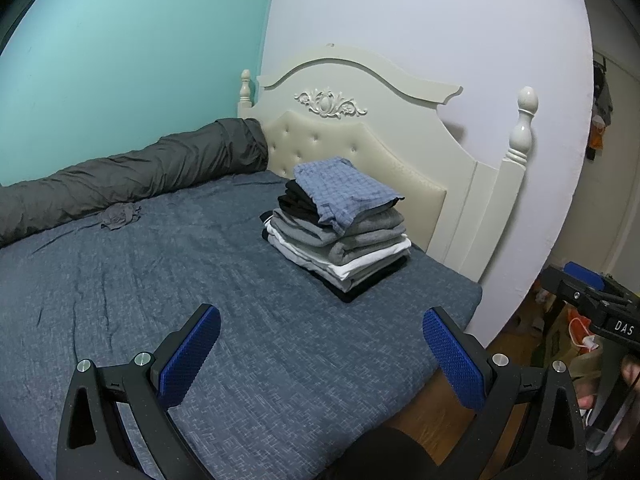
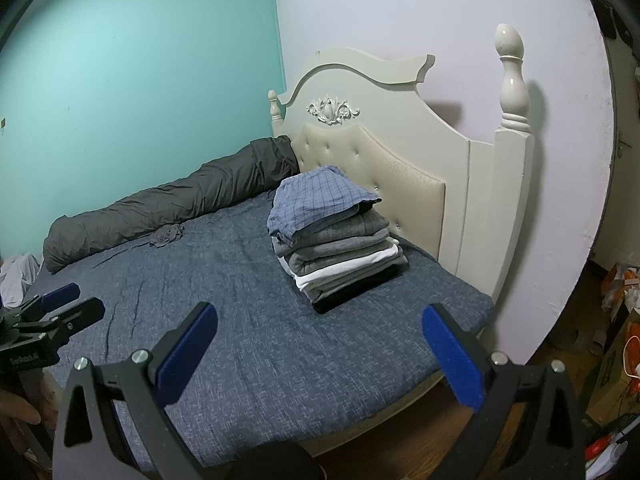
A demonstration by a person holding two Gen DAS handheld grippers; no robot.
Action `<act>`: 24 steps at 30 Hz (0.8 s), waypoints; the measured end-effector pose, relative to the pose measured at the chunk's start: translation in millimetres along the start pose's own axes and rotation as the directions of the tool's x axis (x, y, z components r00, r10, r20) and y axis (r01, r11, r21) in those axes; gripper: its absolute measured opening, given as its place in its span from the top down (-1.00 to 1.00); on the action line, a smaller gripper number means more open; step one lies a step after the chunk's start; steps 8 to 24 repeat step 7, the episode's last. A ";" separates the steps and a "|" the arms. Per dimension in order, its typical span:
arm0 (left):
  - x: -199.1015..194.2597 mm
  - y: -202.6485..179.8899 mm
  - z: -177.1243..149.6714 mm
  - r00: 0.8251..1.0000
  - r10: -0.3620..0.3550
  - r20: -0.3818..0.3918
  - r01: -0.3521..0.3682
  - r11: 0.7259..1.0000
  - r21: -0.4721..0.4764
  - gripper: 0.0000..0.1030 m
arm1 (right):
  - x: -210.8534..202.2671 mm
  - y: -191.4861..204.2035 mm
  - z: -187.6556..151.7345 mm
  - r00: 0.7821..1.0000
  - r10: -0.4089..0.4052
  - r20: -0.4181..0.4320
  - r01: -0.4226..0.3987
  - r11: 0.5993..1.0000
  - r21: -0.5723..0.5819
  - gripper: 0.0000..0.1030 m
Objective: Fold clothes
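Currently, jaws: left gripper (image 1: pixel 321 354) and right gripper (image 2: pixel 319 352) were held wide apart, nothing gripped.
Stack: folded clothes (image 1: pixel 339 232) were piled at 12 o'clock on the bed (image 1: pixel 120 280), near the headboard (image 1: pixel 360 140).
Loose item: small grey garment (image 1: pixel 119 216) was left crumpled at 10 o'clock, beside the rolled duvet (image 1: pixel 120 176).
Risk: plaid top piece (image 2: pixel 320 200) was seen overhanging; stack could be toppled if nudged.

A bed (image 1: pixel 140 280) with a blue-grey cover and a cream carved headboard (image 1: pixel 360 128) stands in a corner between a teal wall (image 1: pixel 120 60) and a pale lilac wall (image 1: pixel 440 20). The floor (image 2: pixel 560 344) looks like wood.
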State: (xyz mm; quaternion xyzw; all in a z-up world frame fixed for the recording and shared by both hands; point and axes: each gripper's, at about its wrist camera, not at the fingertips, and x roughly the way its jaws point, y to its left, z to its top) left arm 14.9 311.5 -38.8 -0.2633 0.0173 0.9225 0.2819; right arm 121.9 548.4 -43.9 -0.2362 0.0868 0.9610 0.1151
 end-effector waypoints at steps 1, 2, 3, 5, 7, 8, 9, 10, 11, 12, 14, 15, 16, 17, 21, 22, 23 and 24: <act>-0.1 -0.3 -0.3 1.000 0.002 0.001 -0.002 1.000 0.001 -1.00 | 0.1 0.0 0.0 1.000 0.000 0.000 0.000 1.000 -0.001 -0.99; -0.1 -0.1 -0.4 1.000 0.002 0.001 -0.002 1.000 0.001 -1.00 | 0.4 0.0 -0.1 1.000 0.000 -0.001 0.000 1.000 -0.001 -0.99; 0.0 0.4 -0.4 1.000 -0.001 0.000 0.001 1.000 -0.001 -1.00 | 0.8 -0.1 -0.2 1.000 0.001 -0.002 -0.001 1.000 0.001 -0.99; 0.2 1.1 -0.1 1.000 -0.001 0.000 0.001 1.000 -0.002 -1.00 | 1.6 -0.5 -0.4 1.000 0.002 -0.004 -0.002 1.000 0.001 -0.99; 0.3 1.9 0.3 1.000 0.001 -0.001 -0.001 1.000 -0.002 -1.00 | 2.1 0.0 -0.7 1.000 0.003 -0.006 -0.003 1.000 0.002 -0.99; 0.3 1.9 0.3 1.000 0.001 -0.001 -0.001 1.000 -0.002 -1.00 | 2.1 0.0 -0.7 1.000 0.003 -0.006 -0.003 1.000 0.002 -0.99; 0.3 1.9 0.3 1.000 0.001 -0.001 -0.001 1.000 -0.002 -1.00 | 2.1 0.0 -0.7 1.000 0.003 -0.006 -0.003 1.000 0.002 -0.99; 0.3 1.9 0.3 1.000 0.001 -0.001 -0.001 1.000 -0.002 -1.00 | 2.1 0.0 -0.7 1.000 0.003 -0.006 -0.003 1.000 0.002 -0.99; 0.3 1.9 0.3 1.000 0.001 -0.001 -0.001 1.000 -0.002 -1.00 | 2.1 0.0 -0.7 1.000 0.003 -0.006 -0.003 1.000 0.002 -0.99; 0.3 1.9 0.3 1.000 0.001 -0.001 -0.001 1.000 -0.002 -1.00 | 2.1 0.0 -0.7 1.000 0.003 -0.006 -0.003 1.000 0.002 -0.99; 0.3 1.9 0.3 1.000 0.001 -0.001 -0.001 1.000 -0.002 -1.00 | 2.1 0.0 -0.7 1.000 0.003 -0.006 -0.003 1.000 0.002 -0.99; 0.3 1.9 0.3 1.000 0.001 -0.001 -0.001 1.000 -0.002 -1.00 | 2.1 0.0 -0.7 1.000 0.003 -0.006 -0.003 1.000 0.002 -0.99; 0.3 1.9 0.3 1.000 0.001 -0.001 -0.001 1.000 -0.002 -1.00 | 2.1 0.0 -0.7 1.000 0.003 -0.006 -0.003 1.000 0.002 -0.99; 0.3 1.9 0.3 1.000 0.001 -0.001 -0.001 1.000 -0.002 -1.00 | 2.1 0.0 -0.7 1.000 0.003 -0.006 -0.003 1.000 0.002 -0.99; 0.3 1.9 0.3 1.000 0.001 -0.001 -0.001 1.000 -0.002 -1.00 | 2.1 0.0 -0.7 1.000 0.003 -0.006 -0.003 1.000 0.002 -0.99; 0.3 1.9 0.3 1.000 0.001 -0.001 -0.001 1.000 -0.002 -1.00 | 2.1 0.0 -0.7 1.000 0.003 -0.006 -0.003 1.000 0.002 -0.99; 0.3 1.9 0.3 1.000 0.001 -0.001 -0.001 1.000 -0.002 -1.00 | 2.1 0.0 -0.7 1.000 0.003 -0.006 -0.003 1.000 0.002 -0.99; 0.3 1.9 0.3 1.000 0.001 -0.001 -0.001 1.000 -0.002 -1.00 | 2.1 0.0 -0.7 1.000 0.003 -0.006 -0.003 1.000 0.002 -0.99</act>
